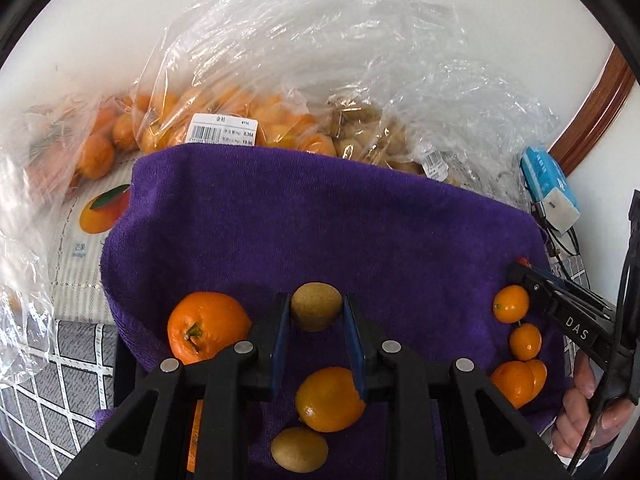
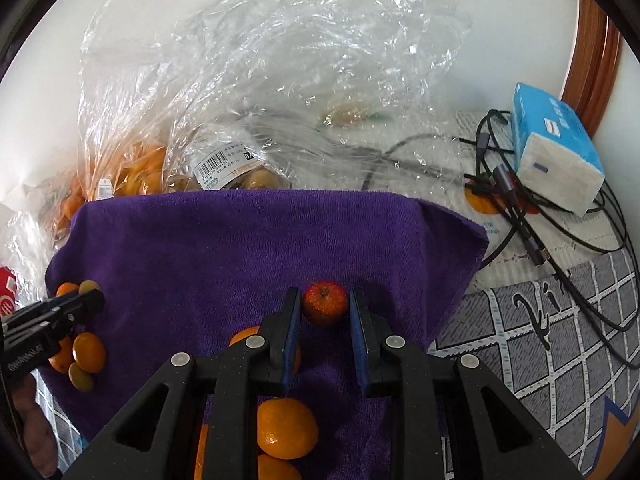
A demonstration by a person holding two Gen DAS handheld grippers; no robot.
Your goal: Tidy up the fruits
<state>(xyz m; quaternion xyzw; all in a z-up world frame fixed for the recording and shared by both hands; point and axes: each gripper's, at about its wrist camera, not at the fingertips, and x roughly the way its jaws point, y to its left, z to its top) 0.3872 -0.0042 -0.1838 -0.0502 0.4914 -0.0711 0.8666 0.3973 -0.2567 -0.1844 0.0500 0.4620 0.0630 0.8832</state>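
Observation:
A purple towel (image 1: 320, 220) (image 2: 240, 248) lies spread out with loose fruit on it. My left gripper (image 1: 317, 300) is shut on a small brown kiwi (image 1: 316, 308), low over the towel. A large mandarin (image 1: 208, 326) lies just to its left; another mandarin (image 1: 330, 398) and a second kiwi (image 1: 299, 449) sit under the fingers. My right gripper (image 2: 326, 294) is shut on a small red fruit (image 2: 325, 304) over the towel's right part, with a mandarin (image 2: 286, 426) below it. Small oranges (image 1: 511, 303) lie by the right gripper (image 1: 516, 272), seen at the edge of the left wrist view.
Clear plastic bags of oranges (image 1: 224, 120) and brown fruit (image 1: 368, 132) are heaped behind the towel against the white wall. A blue tissue pack (image 2: 556, 152) and tangled cables (image 2: 520, 216) lie at the right on a patterned tablecloth (image 2: 540, 340). A person's hand (image 1: 588, 412) holds the right gripper.

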